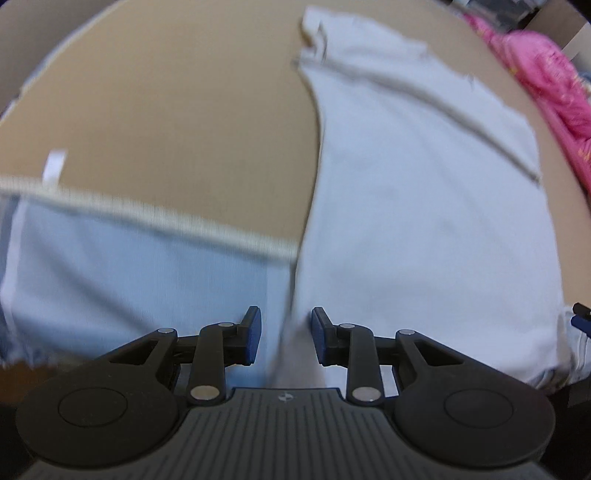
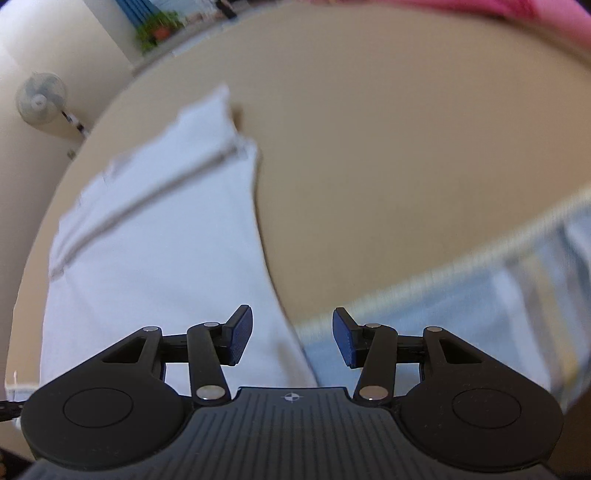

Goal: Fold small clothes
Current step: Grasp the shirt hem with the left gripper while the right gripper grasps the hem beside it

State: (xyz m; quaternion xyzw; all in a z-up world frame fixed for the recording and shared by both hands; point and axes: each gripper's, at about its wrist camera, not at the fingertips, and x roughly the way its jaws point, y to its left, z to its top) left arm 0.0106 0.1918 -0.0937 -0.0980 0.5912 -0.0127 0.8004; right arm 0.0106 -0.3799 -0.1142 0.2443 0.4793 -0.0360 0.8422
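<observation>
My left gripper point(image 1: 286, 334) hangs with its jaws apart over the white garment point(image 1: 424, 206), gripping nothing; the garment spreads from centre to right on the tan table point(image 1: 177, 110). Only this view shows the pink clothes point(image 1: 546, 81) at upper right and a blank white tag point(image 1: 55, 166) at left. My right gripper point(image 2: 291, 341) is spread wide too, the garment at lower left. Only there I see a fan point(image 2: 40, 98) and a plant point(image 2: 159, 27), upper left. No writing is legible.

A wide tan table top point(image 2: 388, 155) fills the room view. Behind it stand a cream wall point(image 2: 55, 40), a white wall fan point(image 2: 40, 98) and a green potted plant point(image 2: 159, 26).
</observation>
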